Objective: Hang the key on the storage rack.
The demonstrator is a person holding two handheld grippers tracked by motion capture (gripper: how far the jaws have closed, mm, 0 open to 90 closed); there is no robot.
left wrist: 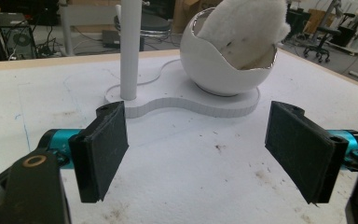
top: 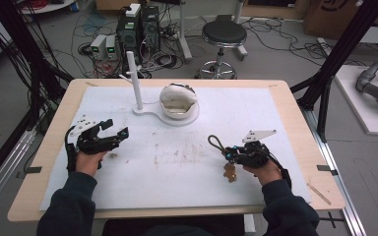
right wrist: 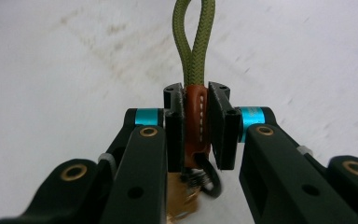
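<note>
Your right gripper (right wrist: 196, 128) has its fingers (right wrist: 174, 130) clamped on the brown leather tab (right wrist: 196, 123) of a keychain (top: 225, 158), right of centre near you. Its olive cord loop (right wrist: 195, 39) sticks out past the fingertips; a metal ring and tag hang below, over the white table (top: 177, 177). Your left gripper (top: 109, 132) hovers at the left, fingers (left wrist: 105, 149) wide apart, nothing between them. The white stand (top: 136, 81) and bowl (top: 178, 101) sit at the far centre.
</note>
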